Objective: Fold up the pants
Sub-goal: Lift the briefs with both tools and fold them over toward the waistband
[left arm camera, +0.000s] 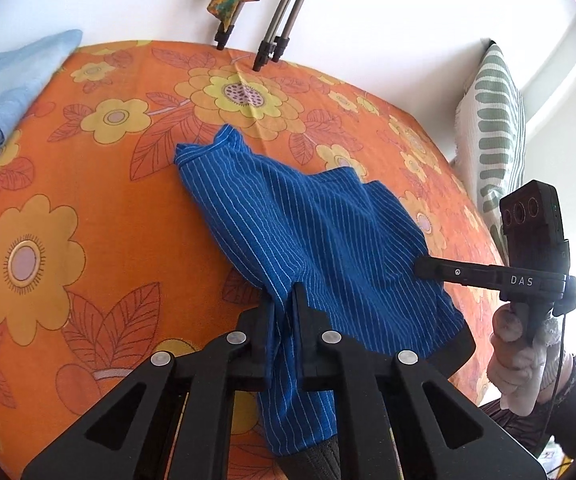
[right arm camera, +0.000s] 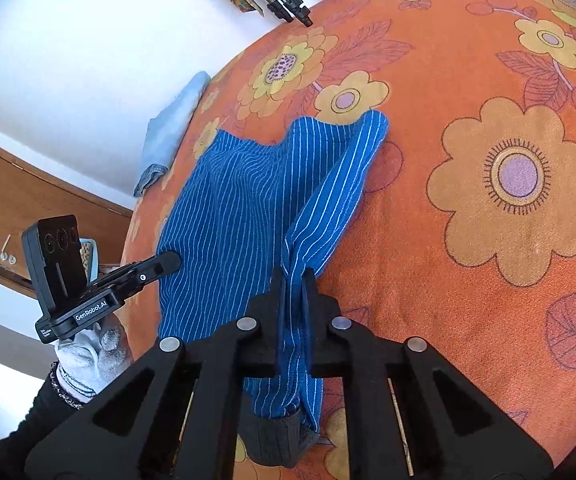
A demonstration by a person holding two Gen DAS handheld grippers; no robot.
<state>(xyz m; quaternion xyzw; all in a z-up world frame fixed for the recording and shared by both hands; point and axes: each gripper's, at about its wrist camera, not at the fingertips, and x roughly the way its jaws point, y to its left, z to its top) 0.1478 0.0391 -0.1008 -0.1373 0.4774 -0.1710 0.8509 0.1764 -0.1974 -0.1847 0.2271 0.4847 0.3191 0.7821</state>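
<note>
My left tongs (left arm camera: 284, 292) were clenched on a bunched edge of the pants (left arm camera: 308, 232), and my right tongs (right arm camera: 293, 280) were clamped the same way on another gathered part of the same garment, cloth pinched between the fingers and trailing down past a dark elastic band beneath each grip. I judged that I was holding the waist end at two points so the fabric could be drawn taut and carried over in a fold; both grips sat near the near edge of the bed (left arm camera: 88, 184), while the leg ends lay out toward the bed's middle. The pants were bright blue with thin pale pinstripes, soft and loosely rumpled, one side twisted into a rope-like roll running up to my right grip. They lay on an orange cover with big yellow flowers. A folded light-blue cloth (left arm camera: 12, 84) rested at the far left corner of the bed, well apart, and a striped pillow (left arm camera: 496, 128) stood at its right edge.
</note>
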